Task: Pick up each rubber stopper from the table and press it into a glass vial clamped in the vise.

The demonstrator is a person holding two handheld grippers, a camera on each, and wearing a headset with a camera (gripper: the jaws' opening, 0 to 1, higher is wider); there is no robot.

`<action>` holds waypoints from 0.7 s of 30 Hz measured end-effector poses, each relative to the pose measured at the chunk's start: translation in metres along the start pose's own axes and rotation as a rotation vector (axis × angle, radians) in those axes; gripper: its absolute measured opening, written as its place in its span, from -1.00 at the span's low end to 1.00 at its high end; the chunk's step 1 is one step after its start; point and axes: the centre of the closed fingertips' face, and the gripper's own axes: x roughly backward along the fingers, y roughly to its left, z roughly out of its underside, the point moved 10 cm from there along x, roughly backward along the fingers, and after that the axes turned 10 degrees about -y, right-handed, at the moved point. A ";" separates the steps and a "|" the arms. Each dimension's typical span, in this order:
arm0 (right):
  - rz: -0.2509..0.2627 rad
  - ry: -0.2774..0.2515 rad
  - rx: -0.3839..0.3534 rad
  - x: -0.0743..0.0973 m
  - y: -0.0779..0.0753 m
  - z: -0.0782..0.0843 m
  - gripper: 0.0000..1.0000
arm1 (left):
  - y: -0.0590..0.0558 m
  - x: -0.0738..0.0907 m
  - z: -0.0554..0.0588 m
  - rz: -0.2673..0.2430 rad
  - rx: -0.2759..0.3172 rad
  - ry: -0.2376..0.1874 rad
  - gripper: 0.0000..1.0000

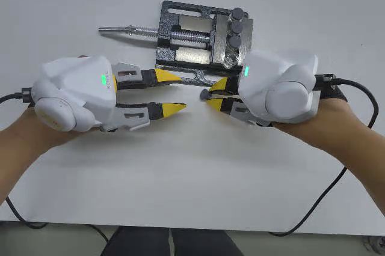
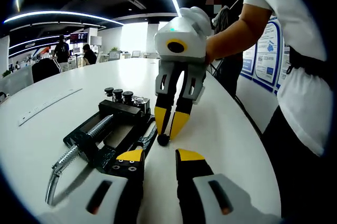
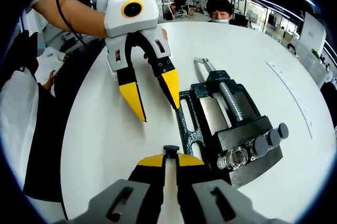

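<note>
The right gripper (image 1: pixel 212 94), jaws closed on a rubber stopper (image 1: pixel 204 94), sits near-left of the one open vial (image 1: pixel 230 60) in the vise (image 1: pixel 174 9); the left gripper (image 1: pixel 181 92) is wide open and empty.

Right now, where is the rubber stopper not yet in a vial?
The rubber stopper is pinched at the tips of the right gripper, in the middle of the head view, beside the vise, near its open vial.

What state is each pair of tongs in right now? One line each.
Left tongs: open, holding nothing.
Right tongs: closed on a rubber stopper.
</note>
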 end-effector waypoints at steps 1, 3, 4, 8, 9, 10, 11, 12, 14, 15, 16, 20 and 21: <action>0.000 -0.002 -0.003 0.001 0.000 0.000 -0.86 | 0.000 0.000 0.000 0.000 0.000 0.001 -0.60; 0.002 -0.009 -0.005 0.002 0.000 -0.002 -0.86 | 0.000 -0.001 0.000 0.003 0.002 0.002 -0.60; 0.002 -0.012 -0.004 0.003 0.001 -0.003 -0.86 | -0.001 -0.002 0.000 0.004 0.002 0.001 -0.60; 0.002 -0.027 0.000 0.006 0.003 -0.008 -0.86 | -0.001 -0.003 -0.001 0.007 0.001 -0.002 -0.60; 0.002 -0.031 0.001 0.006 0.003 -0.009 -0.86 | -0.001 -0.003 -0.001 0.008 0.001 -0.003 -0.60; 0.003 -0.034 0.002 0.007 0.004 -0.010 -0.86 | -0.001 -0.003 -0.002 0.008 0.001 -0.004 -0.60; 0.004 -0.037 0.003 0.008 0.004 -0.011 -0.86 | -0.001 -0.004 -0.002 0.009 0.002 -0.005 -0.60; 0.004 -0.042 0.004 0.009 0.004 -0.012 -0.86 | -0.001 -0.004 -0.002 0.009 0.000 -0.006 -0.60; 0.006 -0.053 0.002 0.010 0.004 -0.014 -0.86 | -0.002 -0.004 -0.003 0.010 -0.001 -0.009 -0.60; 0.006 -0.056 0.002 0.010 0.004 -0.014 -0.86 | -0.002 -0.004 -0.004 0.010 -0.001 -0.010 -0.60; 0.007 -0.058 0.002 0.011 0.004 -0.015 -0.86 | -0.002 -0.004 -0.004 0.009 -0.003 -0.010 -0.61; 0.006 -0.078 0.004 0.014 0.005 -0.019 -0.86 | -0.002 -0.005 -0.006 0.005 0.003 -0.020 -0.62; 0.007 -0.085 0.004 0.014 0.005 -0.020 -0.86 | -0.002 -0.005 -0.006 0.004 0.006 -0.023 -0.62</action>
